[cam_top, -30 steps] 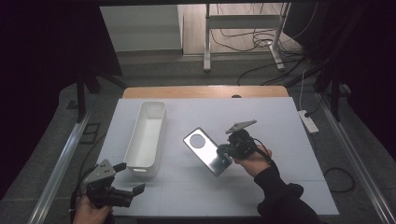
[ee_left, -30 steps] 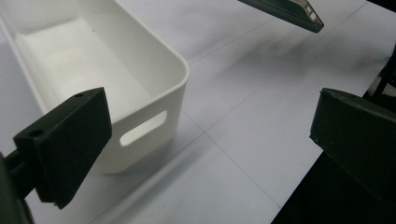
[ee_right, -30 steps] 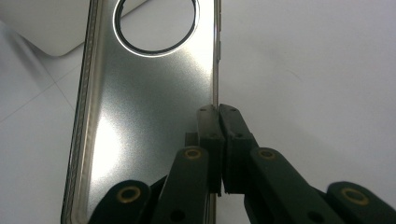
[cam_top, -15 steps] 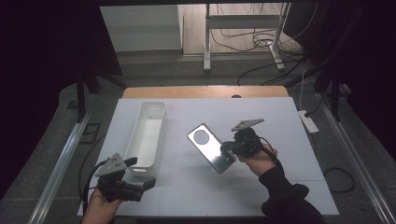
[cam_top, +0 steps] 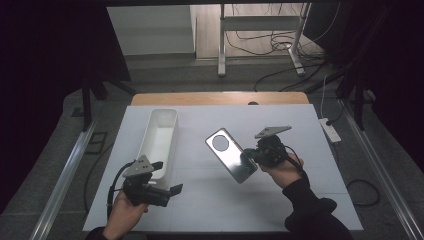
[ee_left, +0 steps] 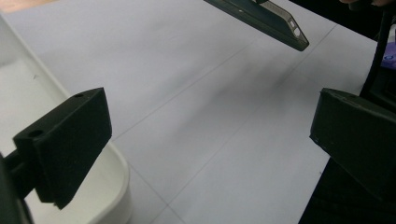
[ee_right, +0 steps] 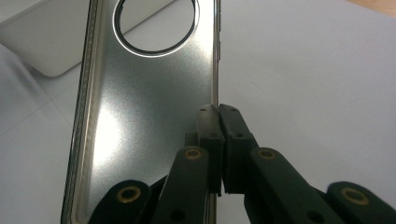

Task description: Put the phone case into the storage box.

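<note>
A silver phone case [cam_top: 227, 152] with a round camera hole hangs tilted above the white table, and my right gripper [cam_top: 248, 156] is shut on its right long edge. In the right gripper view the jaws pinch that edge of the case [ee_right: 140, 93] at my right gripper [ee_right: 218, 109]. My left gripper [cam_top: 167, 176] stands open with nothing in it, by the near end of the white tray [cam_top: 161, 120]. In the left gripper view, my left gripper [ee_left: 210, 121] spans bare table, with the tray's rim [ee_left: 112, 186] at lower left and the case [ee_left: 261, 18] far off at the top.
The long white tray [ee_right: 56, 51] lies lengthwise on the table's left half and looks empty. A wooden strip [cam_top: 220, 98] runs along the table's far edge. Cables and a power strip [cam_top: 330, 129] lie on the floor to the right.
My left gripper has moved forward and right, up to the tray's near end. My right gripper has shifted slightly right with the phone case in it.
</note>
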`<state>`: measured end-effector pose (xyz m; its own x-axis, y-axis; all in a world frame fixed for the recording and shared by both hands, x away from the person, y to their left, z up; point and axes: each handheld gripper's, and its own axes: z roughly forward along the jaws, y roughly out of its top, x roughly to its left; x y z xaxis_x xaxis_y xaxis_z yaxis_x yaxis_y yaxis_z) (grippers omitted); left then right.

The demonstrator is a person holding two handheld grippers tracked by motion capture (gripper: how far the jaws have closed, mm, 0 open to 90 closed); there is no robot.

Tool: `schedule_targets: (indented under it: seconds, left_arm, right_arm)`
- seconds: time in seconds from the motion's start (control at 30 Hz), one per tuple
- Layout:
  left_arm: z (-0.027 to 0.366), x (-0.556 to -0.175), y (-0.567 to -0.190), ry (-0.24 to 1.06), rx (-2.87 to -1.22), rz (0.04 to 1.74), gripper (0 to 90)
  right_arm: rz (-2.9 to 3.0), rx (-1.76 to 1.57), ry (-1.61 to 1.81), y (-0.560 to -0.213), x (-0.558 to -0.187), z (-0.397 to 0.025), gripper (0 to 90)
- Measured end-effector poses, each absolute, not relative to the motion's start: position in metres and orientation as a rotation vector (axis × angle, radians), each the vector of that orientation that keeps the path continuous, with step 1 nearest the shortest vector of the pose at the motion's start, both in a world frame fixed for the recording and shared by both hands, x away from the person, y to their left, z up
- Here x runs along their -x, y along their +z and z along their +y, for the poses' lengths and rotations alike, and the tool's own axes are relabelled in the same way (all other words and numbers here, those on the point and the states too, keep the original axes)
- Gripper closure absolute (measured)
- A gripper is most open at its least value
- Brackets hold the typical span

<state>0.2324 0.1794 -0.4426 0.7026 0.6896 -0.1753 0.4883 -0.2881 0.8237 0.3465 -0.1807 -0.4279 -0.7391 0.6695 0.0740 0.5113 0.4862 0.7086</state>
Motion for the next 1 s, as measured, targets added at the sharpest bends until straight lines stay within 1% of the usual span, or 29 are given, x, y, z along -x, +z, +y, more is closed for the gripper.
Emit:
schedule_targets:
  seconds: [0.57,1.0]
  left_arm:
    - [0.141,-0.267,-0.438,0.229,-1.977,0.865,0.0]
    - [0.126,-0.286,-0.437,0.211,-1.974,0.872,0.0]
  right_arm:
    - [2.466,-1.016,1.135,-0.418,-0.344,-0.187,88.5]
    - [2.450,-1.020,1.156,-0.415,-0.343,-0.187,88.5]
